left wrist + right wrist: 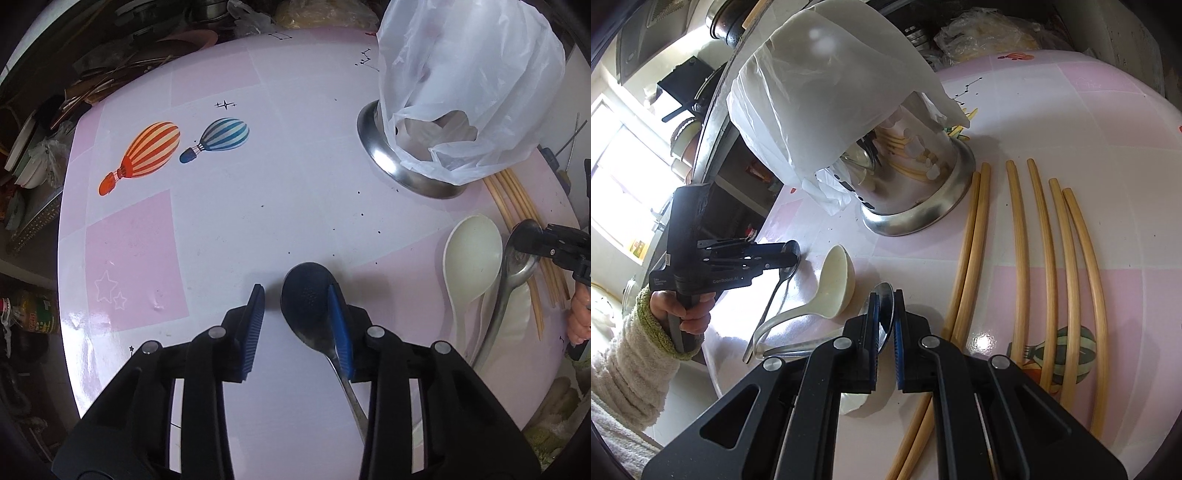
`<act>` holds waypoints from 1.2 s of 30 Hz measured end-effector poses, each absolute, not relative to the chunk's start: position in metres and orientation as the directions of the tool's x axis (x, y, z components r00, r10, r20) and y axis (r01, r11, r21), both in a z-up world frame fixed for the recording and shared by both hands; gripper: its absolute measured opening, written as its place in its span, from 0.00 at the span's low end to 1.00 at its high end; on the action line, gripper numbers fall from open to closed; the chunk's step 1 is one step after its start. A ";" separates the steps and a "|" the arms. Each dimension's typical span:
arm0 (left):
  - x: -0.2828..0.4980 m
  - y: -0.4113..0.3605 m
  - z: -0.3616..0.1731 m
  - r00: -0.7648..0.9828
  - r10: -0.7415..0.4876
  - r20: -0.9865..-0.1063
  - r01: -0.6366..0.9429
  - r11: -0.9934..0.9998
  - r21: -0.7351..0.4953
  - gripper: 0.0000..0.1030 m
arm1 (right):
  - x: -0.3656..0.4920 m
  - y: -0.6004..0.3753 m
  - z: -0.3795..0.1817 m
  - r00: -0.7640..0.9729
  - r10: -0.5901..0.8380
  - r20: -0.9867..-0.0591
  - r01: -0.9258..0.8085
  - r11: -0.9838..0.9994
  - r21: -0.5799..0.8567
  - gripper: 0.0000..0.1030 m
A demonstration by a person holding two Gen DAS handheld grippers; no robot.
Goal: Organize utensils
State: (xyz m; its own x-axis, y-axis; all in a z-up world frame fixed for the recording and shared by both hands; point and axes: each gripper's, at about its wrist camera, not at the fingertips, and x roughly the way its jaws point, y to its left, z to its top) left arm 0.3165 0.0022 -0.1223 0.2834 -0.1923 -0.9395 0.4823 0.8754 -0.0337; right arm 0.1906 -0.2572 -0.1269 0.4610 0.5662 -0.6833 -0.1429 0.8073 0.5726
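The left gripper (295, 293) is held with its ribbed blue pads wide apart. Between them a left spoon (314, 338) of dull polished steel lies flat on the table (221, 221), its oval bowl close against the right-hand pad and its thin handle running back under the tool. No grip on it is seen.

The right gripper (885, 297) is closed edge-on upon the bowl of a right spoon (886, 323), also steel, whose handle is hidden behind the black fingers.

Left of that tool a cream ladle (838, 277) with a deep round bowl and a curved handle is seen. To its right six smooth bamboo chopsticks (1045, 240) are laid out, bent by the lens. Ahead stands a shiny steel holder (923, 210) with a flared base, capped by a crumpled translucent bag (820, 92).

Only the left view shows the open jaws, the striped balloon prints and the glossy pink-and-white sheet in full; there the right gripper (528, 232) appears at the far right edge, beside the ladle (472, 254). Only the right view shows the holder's printed wall, the spread of chopsticks and the hand on the left gripper (790, 253).
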 end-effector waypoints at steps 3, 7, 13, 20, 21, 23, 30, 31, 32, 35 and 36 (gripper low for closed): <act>0.317 0.001 -0.123 0.286 -0.193 -0.939 0.482 0.876 -0.034 0.31 | 0.192 -0.259 -0.128 0.460 0.567 -0.683 -0.139 0.806 0.576 0.07; 0.307 -0.005 -0.121 0.283 -0.201 -0.938 0.491 0.871 -0.039 0.23 | 0.193 -0.259 -0.128 0.459 0.566 -0.684 -0.135 0.806 0.577 0.07; 0.304 -0.010 -0.120 0.301 -0.190 -0.935 0.494 0.869 -0.018 0.18 | 0.193 -0.258 -0.128 0.460 0.565 -0.684 -0.134 0.806 0.576 0.07; 0.300 -0.013 -0.111 0.325 -0.185 -0.927 0.493 0.870 -0.001 0.06 | 0.193 -0.257 -0.128 0.462 0.564 -0.685 -0.135 0.808 0.574 0.07; 0.299 -0.015 -0.109 0.328 -0.187 -0.926 0.496 0.868 0.001 0.05 | 0.193 -0.257 -0.128 0.462 0.564 -0.685 -0.134 0.808 0.574 0.07; 0.296 -0.018 -0.108 0.330 -0.188 -0.925 0.498 0.867 0.002 0.04 | 0.193 -0.258 -0.128 0.463 0.564 -0.684 -0.132 0.807 0.576 0.07; 0.293 -0.016 -0.102 0.339 -0.209 -0.917 0.491 0.871 -0.017 0.01 | 0.193 -0.257 -0.127 0.464 0.565 -0.682 -0.131 0.806 0.577 0.07; 0.288 -0.017 -0.101 0.343 -0.211 -0.915 0.490 0.871 -0.017 0.01 | 0.193 -0.257 -0.127 0.466 0.564 -0.682 -0.133 0.806 0.576 0.07; 0.286 -0.016 -0.099 0.346 -0.216 -0.913 0.490 0.872 -0.021 0.01 | 0.193 -0.257 -0.126 0.468 0.564 -0.681 -0.135 0.807 0.575 0.07; 0.282 -0.011 -0.095 0.355 -0.227 -0.907 0.484 0.875 -0.029 0.01 | 0.193 -0.256 -0.121 0.474 0.566 -0.674 -0.140 0.804 0.577 0.07; 0.281 -0.009 -0.093 0.360 -0.231 -0.904 0.482 0.875 -0.032 0.01 | 0.193 -0.256 -0.119 0.477 0.567 -0.672 -0.143 0.804 0.577 0.06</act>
